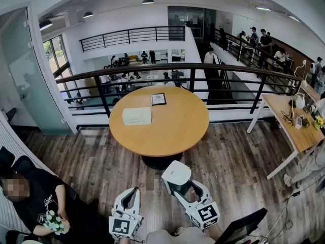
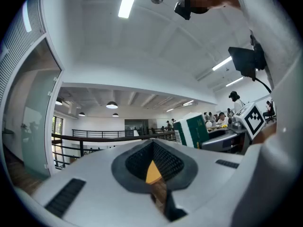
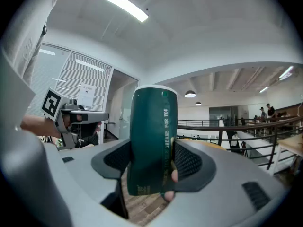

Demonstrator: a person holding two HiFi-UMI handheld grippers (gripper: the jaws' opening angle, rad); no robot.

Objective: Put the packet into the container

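A green packet with a white top (image 3: 151,141) stands upright between the pads of my right gripper (image 3: 151,161), which is shut on it. From the head view, the packet (image 1: 175,173) and right gripper (image 1: 179,181) hang low over the wooden floor, just short of the round wooden table (image 1: 172,131). The container, a white rectangular box (image 1: 136,116), sits on the table's left part, well away from both grippers. My left gripper (image 1: 128,201) is beside the right one, shut and empty (image 2: 152,148). The left gripper view also catches the packet (image 2: 191,130).
A small framed card (image 1: 158,99) stands at the table's far edge. A black railing (image 1: 152,72) runs behind the table. A side desk (image 1: 294,126) stands at the right. A seated person (image 1: 35,197) is at the lower left, and a dark screen (image 1: 244,227) at the lower right.
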